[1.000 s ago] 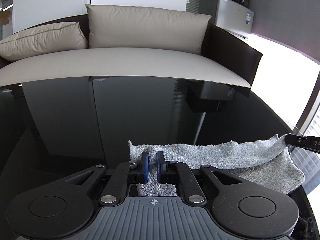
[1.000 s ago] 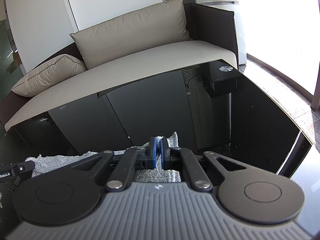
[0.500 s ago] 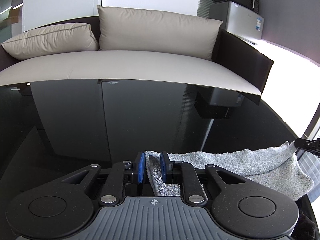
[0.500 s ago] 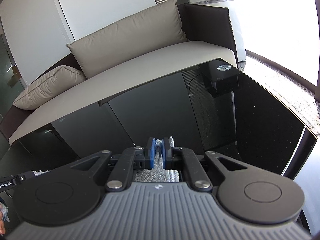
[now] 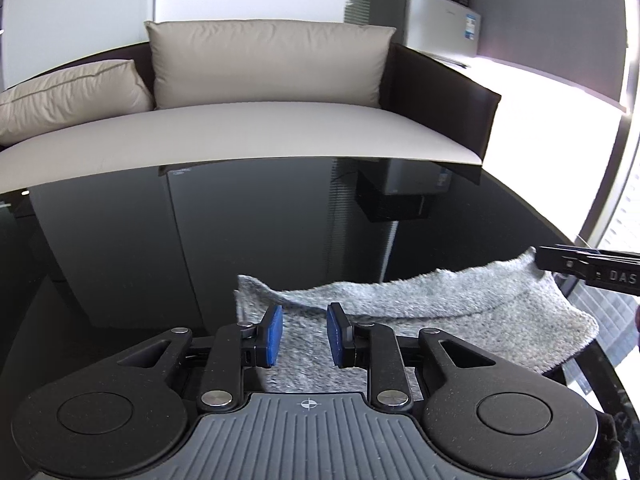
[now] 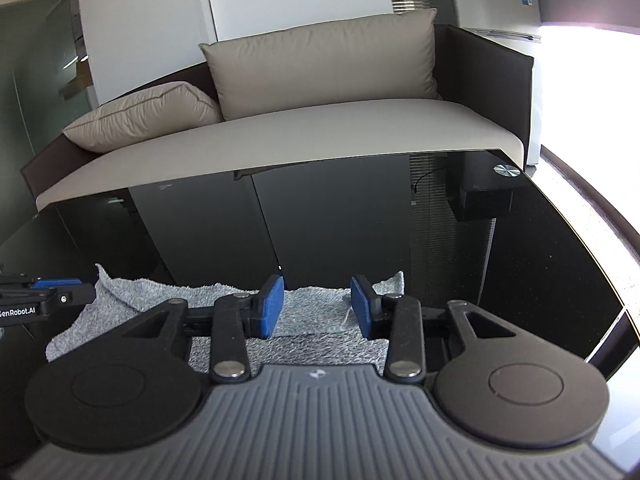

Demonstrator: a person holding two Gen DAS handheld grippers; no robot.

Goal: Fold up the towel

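A grey terry towel [image 5: 440, 304] lies folded along the near edge of a black glossy table [image 5: 240, 240]; it also shows in the right wrist view [image 6: 312, 308]. My left gripper [image 5: 305, 334] is open, its blue pads apart over the towel's left end, holding nothing. My right gripper [image 6: 317, 306] is open over the towel's right end, holding nothing. The right gripper's tip shows at the right edge of the left wrist view [image 5: 584, 266], at the towel's far corner. The left gripper's tip shows at the left of the right wrist view [image 6: 44, 294].
A beige sofa [image 5: 260, 128] with two cushions stands behind the table. A small fridge with a microwave on it [image 5: 436, 16] stands at the back right. The table's right edge [image 6: 624, 312] is near the right gripper. A small round disc [image 6: 505, 169] lies at the table's far right corner.
Both grippers have opened and let go of the towel, which now lies on the table. Both have drawn back and up a little.
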